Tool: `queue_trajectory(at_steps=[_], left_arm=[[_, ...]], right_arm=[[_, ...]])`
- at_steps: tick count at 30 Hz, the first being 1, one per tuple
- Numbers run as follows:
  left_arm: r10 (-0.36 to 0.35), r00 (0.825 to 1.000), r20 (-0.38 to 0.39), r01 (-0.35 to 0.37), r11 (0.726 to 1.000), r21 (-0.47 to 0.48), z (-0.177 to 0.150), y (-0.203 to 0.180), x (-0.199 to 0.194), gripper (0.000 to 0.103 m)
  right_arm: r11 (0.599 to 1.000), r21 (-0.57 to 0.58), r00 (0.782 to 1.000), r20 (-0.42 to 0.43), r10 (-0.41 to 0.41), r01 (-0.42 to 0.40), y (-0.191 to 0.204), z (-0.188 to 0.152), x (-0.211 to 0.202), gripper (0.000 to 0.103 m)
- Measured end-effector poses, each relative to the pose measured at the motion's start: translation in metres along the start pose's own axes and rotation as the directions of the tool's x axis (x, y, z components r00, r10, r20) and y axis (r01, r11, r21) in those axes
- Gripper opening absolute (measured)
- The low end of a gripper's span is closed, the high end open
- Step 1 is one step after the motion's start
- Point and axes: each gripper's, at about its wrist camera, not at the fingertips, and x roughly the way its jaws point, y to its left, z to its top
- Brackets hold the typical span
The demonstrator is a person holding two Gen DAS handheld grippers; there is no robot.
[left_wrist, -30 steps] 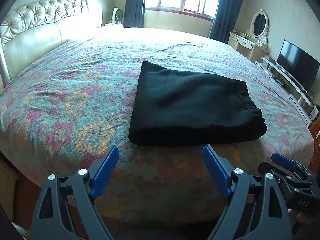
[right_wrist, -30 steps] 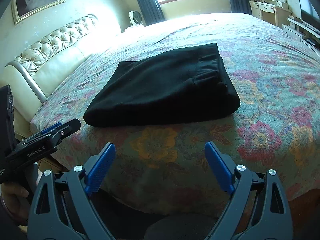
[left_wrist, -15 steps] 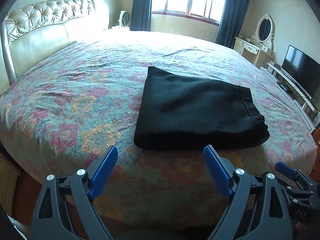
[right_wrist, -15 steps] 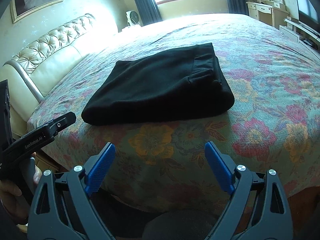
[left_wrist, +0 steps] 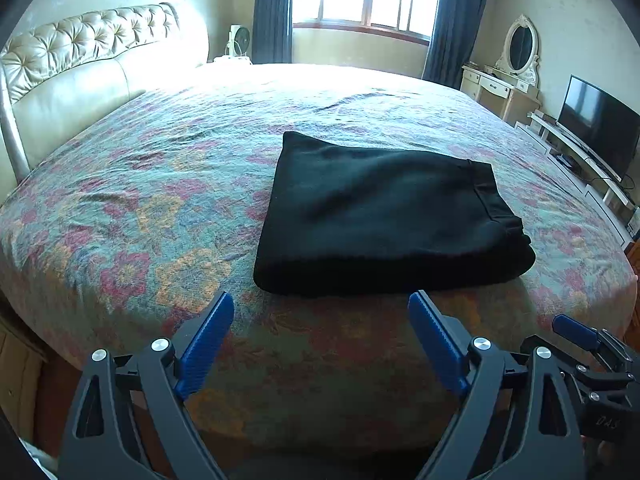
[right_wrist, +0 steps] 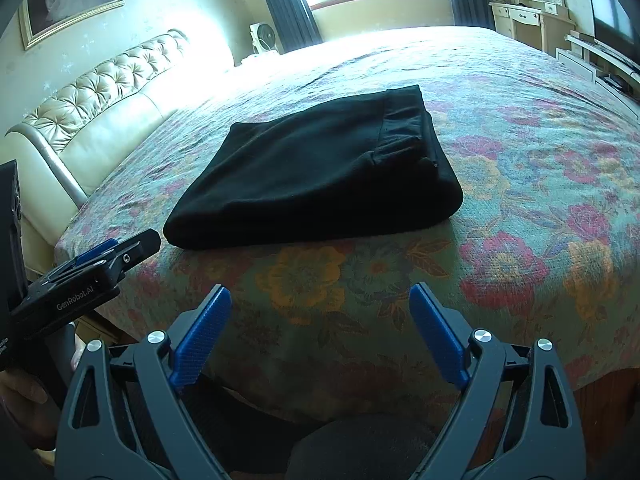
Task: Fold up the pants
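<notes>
Ahead of both my tools the bed (left_wrist: 160, 208) carries the black pants (left_wrist: 384, 216), already folded into a compact rectangle, so little seems left. My left gripper (left_wrist: 320, 320) and right gripper (right_wrist: 320, 312) gape wide, empty, short of its near edge.

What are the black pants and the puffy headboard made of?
The pants look like soft, matte knit or fleece cloth: no shine, thick rounded folds. The headboard looks like cream leather or fake leather: it is glossy, with buttoned tufts. I cannot tell which from here.
</notes>
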Motion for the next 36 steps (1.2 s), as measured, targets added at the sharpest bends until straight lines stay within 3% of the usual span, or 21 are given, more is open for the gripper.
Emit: queue_trajectory(at_steps=[13,23,32,36], left_arm=[[0.018,1.000,0.007,-0.018,1.000,0.022,-0.002,-0.006,0.000,0.088],[-0.008,1.000,-0.012,0.007,1.000,-0.020,-0.002,0.001,0.001,0.089],[0.030,0.998,0.050,-0.031,1.000,0.005,-0.001,-0.004,-0.009,0.089],[0.039,0.999,0.021,-0.039,0.999,0.018,0.000,-0.006,-0.008,0.090]], right_arm=[[1.000,0.006,1.000,0.018,-0.006,0.006,-0.002,0.003,-0.006,0.091],[1.000,-0.006,0.999,0.032,-0.020,0.021,-0.004,0.012,-0.008,0.091],[1.000,0.003,1.000,0.022,-0.019,0.019,-0.007,0.013,-0.004,0.091],[1.000,0.007,1.000,0.012,-0.017,0.017,-0.008,0.010,-0.001,0.091]])
